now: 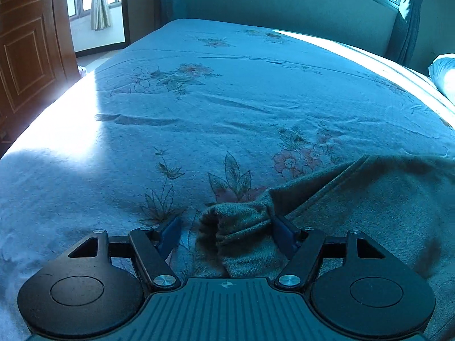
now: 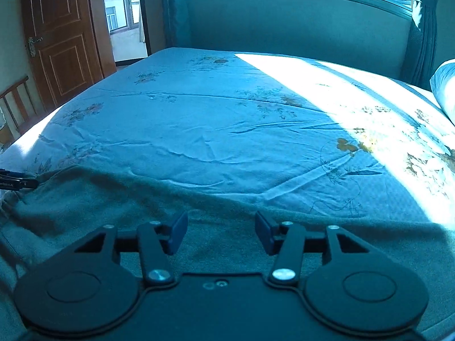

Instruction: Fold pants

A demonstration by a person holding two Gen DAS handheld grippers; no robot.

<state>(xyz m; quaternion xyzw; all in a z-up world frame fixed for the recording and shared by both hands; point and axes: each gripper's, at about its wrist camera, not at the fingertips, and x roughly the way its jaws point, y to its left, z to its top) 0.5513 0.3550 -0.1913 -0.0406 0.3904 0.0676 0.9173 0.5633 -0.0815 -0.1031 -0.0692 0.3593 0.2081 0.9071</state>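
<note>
Grey-green pants (image 1: 369,207) lie on the near part of a bed with a floral sheet (image 1: 227,108). In the left wrist view my left gripper (image 1: 227,233) is open, its jaws wide apart, with a bunched end of the pants (image 1: 239,227) lying between them, against the right pad. In the right wrist view the pants (image 2: 142,207) spread across the near edge of the bed (image 2: 213,130). My right gripper (image 2: 221,233) is open just above the flat cloth, holding nothing. The tip of the left gripper (image 2: 17,182) shows at the far left, at the pants' end.
A wooden door (image 2: 62,42) and an open doorway stand at the left. A padded headboard-like wall (image 2: 298,25) and a window are behind the bed. A pillow (image 2: 445,88) lies at the right edge. A wooden chair (image 2: 17,102) stands left of the bed.
</note>
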